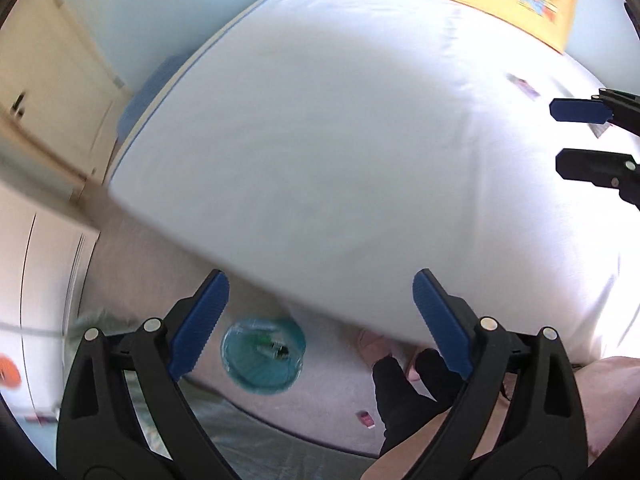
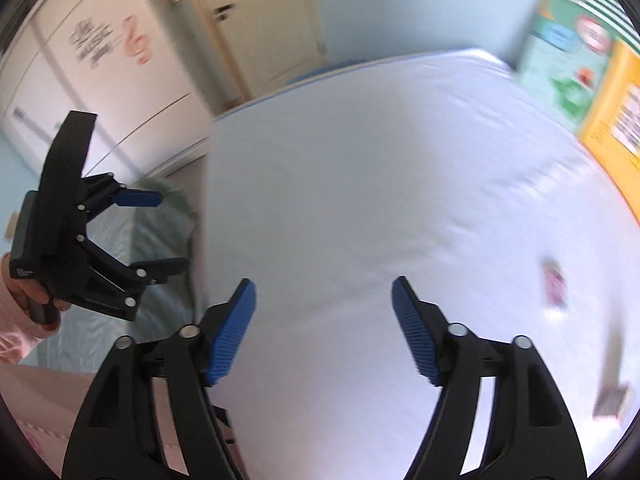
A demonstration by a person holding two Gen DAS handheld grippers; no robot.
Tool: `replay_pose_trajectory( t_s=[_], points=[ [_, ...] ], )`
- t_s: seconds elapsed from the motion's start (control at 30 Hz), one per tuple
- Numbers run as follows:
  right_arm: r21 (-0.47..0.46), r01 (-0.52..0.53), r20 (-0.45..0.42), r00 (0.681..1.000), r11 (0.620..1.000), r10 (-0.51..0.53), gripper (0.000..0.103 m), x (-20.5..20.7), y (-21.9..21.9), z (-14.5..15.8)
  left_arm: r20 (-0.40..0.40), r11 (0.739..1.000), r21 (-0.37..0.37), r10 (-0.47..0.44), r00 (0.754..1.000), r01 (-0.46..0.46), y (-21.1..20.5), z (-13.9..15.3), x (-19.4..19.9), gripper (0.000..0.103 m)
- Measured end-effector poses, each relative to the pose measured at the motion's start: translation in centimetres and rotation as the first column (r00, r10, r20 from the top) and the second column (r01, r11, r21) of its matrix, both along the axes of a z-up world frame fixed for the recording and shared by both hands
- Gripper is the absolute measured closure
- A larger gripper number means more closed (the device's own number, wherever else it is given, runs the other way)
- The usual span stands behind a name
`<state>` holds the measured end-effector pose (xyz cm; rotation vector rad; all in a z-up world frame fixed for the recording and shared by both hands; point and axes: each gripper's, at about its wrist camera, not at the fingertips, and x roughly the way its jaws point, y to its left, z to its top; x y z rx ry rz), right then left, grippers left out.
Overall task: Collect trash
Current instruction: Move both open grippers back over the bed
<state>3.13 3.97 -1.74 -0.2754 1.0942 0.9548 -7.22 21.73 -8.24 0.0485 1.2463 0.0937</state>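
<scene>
Blue-padded jaws of the left gripper stand wide and empty above the bed's edge, over a teal bin on the floor. Right gripper, also wide and empty, hangs over the white sheet, where blurred scraps, probably wrappers, lie near a yellow box.

Both tongs are angled downward with jaws spread wide and nothing between them: left tongs, right tongs. A hand in a pink sleeve grips the left tongs' handle.
</scene>
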Motion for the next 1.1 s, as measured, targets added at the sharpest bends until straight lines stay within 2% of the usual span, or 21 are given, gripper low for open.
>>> replay_pose_trajectory(
  t_s=[0.13,0.2,0.3,0.6,0.7,0.83,1.0,1.1],
  points=[
    [-0.025,0.124,0.008,0.992,0.992,-0.123,0.029,0.7,-4.4,0.0,0.007,0.995,0.007,-0.102,0.995,0.102,-3.4,0.1,2.0,0.009],
    [-0.033,0.181,0.014,0.983,0.983,-0.180,0.023,1.2,-7.2,-0.2,0.012,0.990,0.013,-0.143,0.990,0.143,-5.4,0.2,2.7,0.007],
    [-0.036,0.270,0.039,0.963,0.962,-0.269,0.014,1.3,-10.6,-0.1,0.012,0.981,0.002,-0.194,0.981,0.194,-7.7,0.3,4.2,0.007],
    [-0.107,0.465,0.092,0.885,0.879,-0.457,0.013,3.2,-19.1,-0.8,0.000,0.951,-0.017,-0.308,0.951,0.308,-13.9,0.2,8.4,0.007],
    [-0.140,0.519,0.119,0.854,0.843,-0.506,0.013,4.1,-21.6,-1.3,-0.005,0.943,-0.015,-0.332,0.943,0.332,-15.2,0.0,9.7,0.007],
    [-0.154,0.563,0.103,0.826,0.812,-0.554,0.013,5.6,-23.9,-1.9,-0.012,0.934,-0.013,-0.357,0.934,0.357,-16.8,-0.4,12.0,0.007],
    [-0.169,0.588,0.094,0.809,0.791,-0.581,0.013,6.9,-25.6,-2.6,-0.032,0.924,-0.030,-0.381,0.924,0.380,-18.3,-0.9,14.2,0.007],
    [-0.178,0.592,0.081,0.805,0.786,-0.588,0.013,7.6,-26.2,-3.0,-0.038,0.909,-0.018,-0.417,0.908,0.417,-19.7,-1.3,15.7,0.007]
  ],
)
